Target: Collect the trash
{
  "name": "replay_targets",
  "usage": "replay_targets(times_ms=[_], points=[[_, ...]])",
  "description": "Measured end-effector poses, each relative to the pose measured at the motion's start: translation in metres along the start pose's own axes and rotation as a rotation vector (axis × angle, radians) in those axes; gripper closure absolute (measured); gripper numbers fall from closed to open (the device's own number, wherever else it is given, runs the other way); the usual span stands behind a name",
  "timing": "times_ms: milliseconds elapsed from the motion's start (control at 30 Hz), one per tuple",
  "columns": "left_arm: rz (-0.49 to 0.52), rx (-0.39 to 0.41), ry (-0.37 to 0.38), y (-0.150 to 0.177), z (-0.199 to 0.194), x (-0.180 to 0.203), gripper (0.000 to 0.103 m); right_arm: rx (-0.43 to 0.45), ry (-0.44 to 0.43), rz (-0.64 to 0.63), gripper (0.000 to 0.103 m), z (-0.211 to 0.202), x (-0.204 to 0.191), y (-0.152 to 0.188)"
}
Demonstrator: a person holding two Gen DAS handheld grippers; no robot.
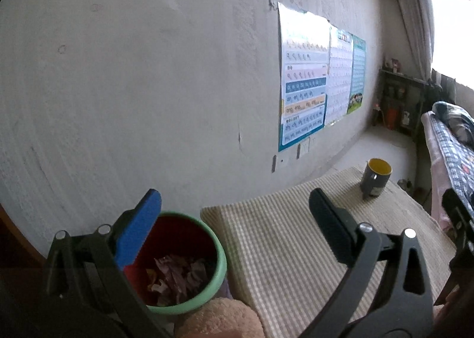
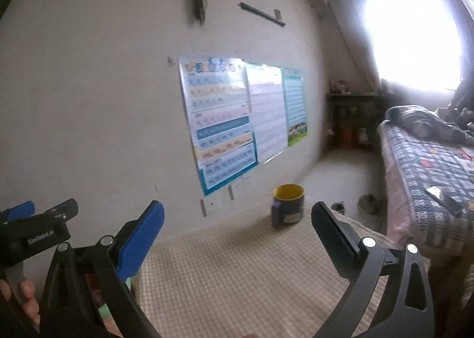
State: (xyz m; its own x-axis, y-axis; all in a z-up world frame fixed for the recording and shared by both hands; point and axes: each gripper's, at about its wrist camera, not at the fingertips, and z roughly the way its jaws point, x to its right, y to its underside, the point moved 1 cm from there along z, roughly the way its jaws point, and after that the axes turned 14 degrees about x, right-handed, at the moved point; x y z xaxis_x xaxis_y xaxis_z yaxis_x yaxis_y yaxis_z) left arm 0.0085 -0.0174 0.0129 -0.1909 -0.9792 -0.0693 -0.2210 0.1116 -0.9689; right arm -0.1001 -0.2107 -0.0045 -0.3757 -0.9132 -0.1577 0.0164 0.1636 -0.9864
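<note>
while my left tool hangs spread and empty, the green-rimmed red trash bin holding crumpled purple scraps sits just below-left beside the checked-cloth desk; right tool spread too.

Both wrist cameras hover low over the checked table, facing the poster wall; both share the mug at one o'clock.

Black-framed left gripper, blue and black fingers, silver screws.
</note>
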Motion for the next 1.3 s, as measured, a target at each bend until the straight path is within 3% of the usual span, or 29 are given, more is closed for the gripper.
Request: replay_targets(times_ms=[1300], points=[[-0.034, -0.045, -0.02, 0.011, 0.011, -0.008, 0.005, -0.129, -0.051, -0.027, 0.007, 0.017, -0.012, 0.032]])
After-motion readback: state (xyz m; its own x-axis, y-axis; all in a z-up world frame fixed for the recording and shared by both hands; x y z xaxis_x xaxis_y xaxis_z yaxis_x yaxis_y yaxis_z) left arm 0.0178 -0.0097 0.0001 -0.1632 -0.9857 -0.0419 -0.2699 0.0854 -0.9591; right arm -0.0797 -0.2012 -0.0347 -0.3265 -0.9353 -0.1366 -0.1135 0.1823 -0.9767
